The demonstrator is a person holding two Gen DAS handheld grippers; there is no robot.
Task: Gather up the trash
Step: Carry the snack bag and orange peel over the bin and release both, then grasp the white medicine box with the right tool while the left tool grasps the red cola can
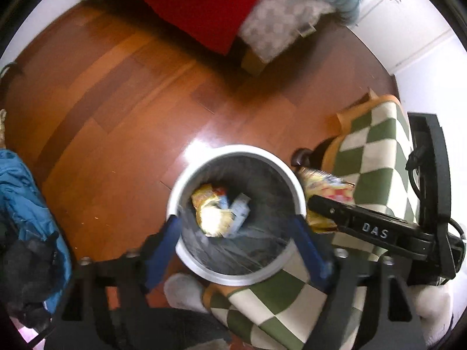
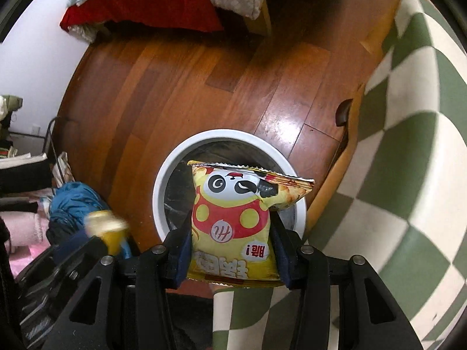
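The left gripper [image 1: 236,227] points down over a white bin [image 1: 292,180] on the wooden floor [image 1: 131,102], its blue fingers [image 1: 163,248] spread wide with nothing between them — crumpled wrappers [image 1: 216,210] lie at the bottom of the bin. To its right, the right gripper [image 2: 230,250] holds a yellow snack bag [image 2: 230,221] printed with a panda, its fingers pressed against the bag's two sides just above the bin's rim. Right of the bin spreads a green-and-cream checked rug [image 2: 408,175]. A bed with a red blanket [image 1: 198,5] stands beyond.
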